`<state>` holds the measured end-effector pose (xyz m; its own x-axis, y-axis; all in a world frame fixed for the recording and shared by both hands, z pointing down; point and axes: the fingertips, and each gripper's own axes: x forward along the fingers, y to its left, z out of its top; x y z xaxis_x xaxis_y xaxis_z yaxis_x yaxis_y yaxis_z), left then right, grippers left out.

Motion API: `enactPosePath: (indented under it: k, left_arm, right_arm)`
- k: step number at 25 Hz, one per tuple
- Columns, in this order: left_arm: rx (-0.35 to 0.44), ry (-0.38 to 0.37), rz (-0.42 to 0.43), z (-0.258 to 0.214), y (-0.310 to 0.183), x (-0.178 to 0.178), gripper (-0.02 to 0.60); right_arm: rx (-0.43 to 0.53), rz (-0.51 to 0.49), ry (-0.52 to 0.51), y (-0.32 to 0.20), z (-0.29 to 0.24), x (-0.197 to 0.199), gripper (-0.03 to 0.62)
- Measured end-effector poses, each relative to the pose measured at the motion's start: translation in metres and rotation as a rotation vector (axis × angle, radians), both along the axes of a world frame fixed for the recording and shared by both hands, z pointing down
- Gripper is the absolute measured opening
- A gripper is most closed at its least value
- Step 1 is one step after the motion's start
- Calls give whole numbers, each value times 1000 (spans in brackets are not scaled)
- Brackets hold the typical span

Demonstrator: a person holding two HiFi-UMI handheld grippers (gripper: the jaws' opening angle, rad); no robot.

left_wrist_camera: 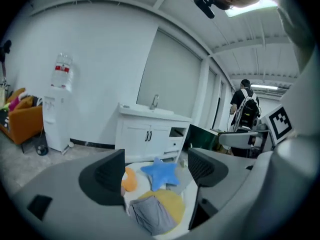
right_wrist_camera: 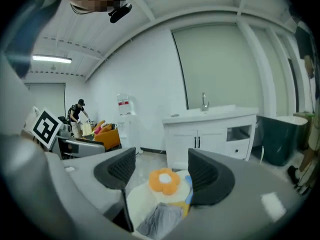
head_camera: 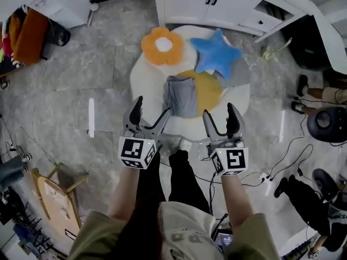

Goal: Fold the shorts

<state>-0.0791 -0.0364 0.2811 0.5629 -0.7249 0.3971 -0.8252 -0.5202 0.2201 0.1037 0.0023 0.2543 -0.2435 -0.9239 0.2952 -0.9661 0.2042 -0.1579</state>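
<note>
The grey shorts (head_camera: 181, 95) lie folded into a small rectangle on a round yellow cushion (head_camera: 209, 91), on the white rug (head_camera: 146, 80). Both grippers hang in the air well above the floor, nearer to me than the shorts. My left gripper (head_camera: 149, 116) is open with nothing between its jaws. My right gripper (head_camera: 220, 118) is also open and empty. In the left gripper view the shorts (left_wrist_camera: 152, 216) show low between the jaws of the left gripper (left_wrist_camera: 157, 171). The right gripper view has the shorts (right_wrist_camera: 162, 221) below the right gripper (right_wrist_camera: 162, 174).
An orange flower cushion (head_camera: 162, 46) and a blue star cushion (head_camera: 217, 53) lie on the rug behind the shorts. A white sink cabinet (head_camera: 217, 4) stands beyond. A wooden stool (head_camera: 54, 194) is at the left, cables (head_camera: 282, 161) and people's feet (head_camera: 301, 93) at the right.
</note>
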Motion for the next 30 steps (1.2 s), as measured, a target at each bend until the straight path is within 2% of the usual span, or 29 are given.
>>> enactPosePath:
  k: [5, 11, 13, 15, 16, 18, 19, 21, 22, 25, 26, 28, 29, 30]
  left_arm:
    - [95, -21, -57, -98, 33, -8, 399]
    - [160, -44, -104, -158, 62, -4, 388]
    - [200, -73, -104, -174, 65, 2, 338]
    - [267, -93, -118, -196, 67, 8, 236]
    - [298, -96, -124, -206, 71, 9, 205]
    - [345, -91, -132, -222, 77, 13, 160]
    - [364, -88, -137, -228, 81, 14, 136]
    - [403, -84, -155, -240, 86, 16, 97]
    - [425, -78, -165, -246, 88, 16, 71]
    - [470, -38, -189, -264, 94, 17, 34]
    - [474, -34, -193, -265, 96, 16, 31]
    - [483, -14, -198, -270, 98, 17, 21]
    - [490, 3, -201, -274, 99, 17, 17]
    - [498, 19, -205, -277, 100, 18, 11]
  right_arm:
    - [116, -15, 12, 27, -109, 3, 321]
    - [179, -53, 85, 52, -167, 1, 318]
    - [184, -50, 76, 56, -178, 2, 307]
    - [197, -45, 67, 61, -188, 3, 276]
    - [208, -41, 67, 65, -193, 3, 254]
    - [236, -31, 77, 73, -203, 3, 244]
    - [253, -25, 84, 76, -208, 3, 204]
    - [280, -22, 95, 80, -216, 3, 188]
    - [290, -25, 101, 82, -219, 3, 153]
    - [320, -41, 129, 85, -229, -1, 135]
    - [334, -46, 142, 86, -232, -3, 93]
    - [364, -57, 173, 89, -239, -7, 70]
    - [377, -61, 183, 90, -242, -8, 23]
    - [386, -65, 189, 92, -244, -10, 15]
